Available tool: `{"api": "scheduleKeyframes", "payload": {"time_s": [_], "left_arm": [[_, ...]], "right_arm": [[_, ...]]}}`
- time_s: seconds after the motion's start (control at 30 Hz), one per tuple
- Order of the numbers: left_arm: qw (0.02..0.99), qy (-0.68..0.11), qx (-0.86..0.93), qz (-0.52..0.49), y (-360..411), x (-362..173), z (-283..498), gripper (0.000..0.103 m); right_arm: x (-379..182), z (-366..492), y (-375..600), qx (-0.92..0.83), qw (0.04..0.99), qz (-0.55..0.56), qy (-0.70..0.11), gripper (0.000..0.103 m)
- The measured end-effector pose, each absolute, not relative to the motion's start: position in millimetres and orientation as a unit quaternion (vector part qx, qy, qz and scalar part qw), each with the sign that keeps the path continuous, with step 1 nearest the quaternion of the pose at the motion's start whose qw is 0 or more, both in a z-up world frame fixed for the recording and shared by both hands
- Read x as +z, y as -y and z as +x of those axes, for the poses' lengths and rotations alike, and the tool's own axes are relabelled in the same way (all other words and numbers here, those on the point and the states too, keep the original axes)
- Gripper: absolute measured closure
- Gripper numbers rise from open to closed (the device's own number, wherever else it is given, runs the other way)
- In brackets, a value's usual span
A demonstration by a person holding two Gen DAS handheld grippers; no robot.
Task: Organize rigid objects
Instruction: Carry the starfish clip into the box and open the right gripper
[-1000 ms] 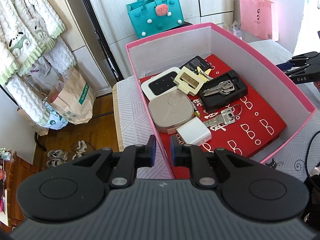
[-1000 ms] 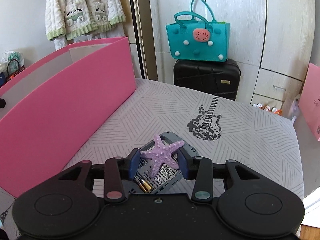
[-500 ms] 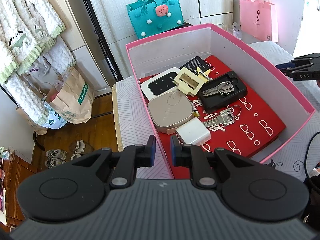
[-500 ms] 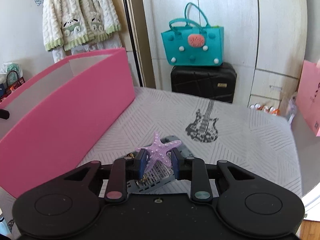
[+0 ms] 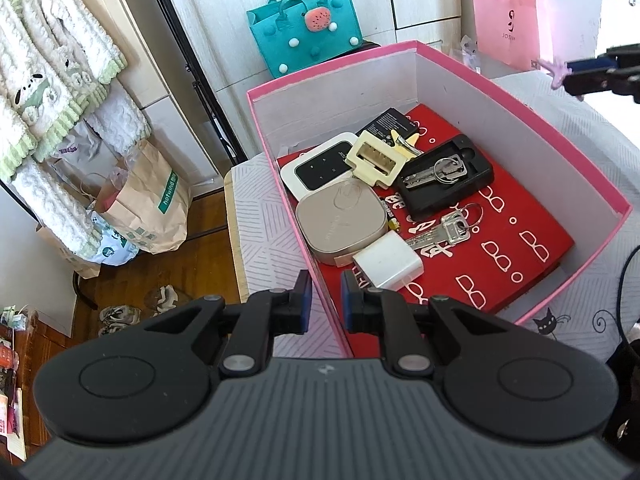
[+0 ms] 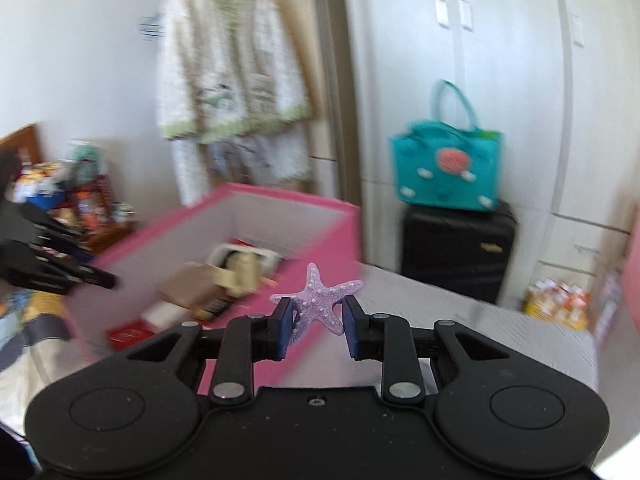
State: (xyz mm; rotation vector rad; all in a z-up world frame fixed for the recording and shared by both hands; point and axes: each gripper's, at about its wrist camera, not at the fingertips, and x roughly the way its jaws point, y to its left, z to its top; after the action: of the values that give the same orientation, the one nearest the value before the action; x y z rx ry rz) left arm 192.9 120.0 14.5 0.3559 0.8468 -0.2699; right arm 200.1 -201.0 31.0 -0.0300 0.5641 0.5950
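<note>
My right gripper (image 6: 317, 322) is shut on a purple starfish (image 6: 320, 304) and holds it in the air beside the pink box (image 6: 340, 240). It also shows at the right edge of the left wrist view (image 5: 576, 72), above the box's far right wall. The pink box (image 5: 520, 108) holds a red booklet (image 5: 532, 240), a beige case (image 5: 340, 224), a white charger (image 5: 388, 266), keys (image 5: 444, 232), a black key tray (image 5: 444, 178) and a white device (image 5: 316, 168). My left gripper (image 5: 323, 304) is shut on the box's near left wall.
A teal felt bag (image 5: 306, 28) sits on a black suitcase (image 6: 456, 256) behind the table. A pink bag (image 5: 508, 28) hangs at right. A paper bag (image 5: 144, 208) and hanging sweaters (image 5: 52, 60) are at left. The tablecloth (image 5: 264, 232) is striped.
My right gripper closed on the starfish, lifted it off the table and swung left toward the box. The left gripper kept still on the box wall.
</note>
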Motion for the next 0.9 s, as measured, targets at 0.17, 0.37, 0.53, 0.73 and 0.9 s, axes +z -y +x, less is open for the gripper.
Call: {"api": "scheduleKeyframes", "payload": {"time_s": [0.17,0.37,0.53,0.73,0.9], "left_arm": [[0.889,-0.408,-0.131,0.164,-121.1,14.9,193.6,0.090],[0.890,-0.407,-0.132,0.156,-125.1,15.7,192.6,0.090],[0.889,-0.408,-0.133,0.156,-126.5,16.0,193.2,0.090],[0.890,-0.407,-0.134,0.153,-127.0,16.8,192.2,0.090],[0.891,-0.404,-0.137,0.153,-128.4,16.7,191.2,0.090]], "right_arm": [[44.8,202.0,160.1,0.376,0.878,-0.017,-0.295,0.072],[29.8,219.3,105.5,0.420,0.834,-0.062,-0.352,0.072],[9.8,228.4,72.5,0.422,0.814,-0.102,-0.387,0.072],[3.5,237.6,74.7,0.409,0.823,-0.087,-0.385,0.072],[18.4,232.9,101.8,0.393,0.846,-0.050,-0.357,0.071]]}}
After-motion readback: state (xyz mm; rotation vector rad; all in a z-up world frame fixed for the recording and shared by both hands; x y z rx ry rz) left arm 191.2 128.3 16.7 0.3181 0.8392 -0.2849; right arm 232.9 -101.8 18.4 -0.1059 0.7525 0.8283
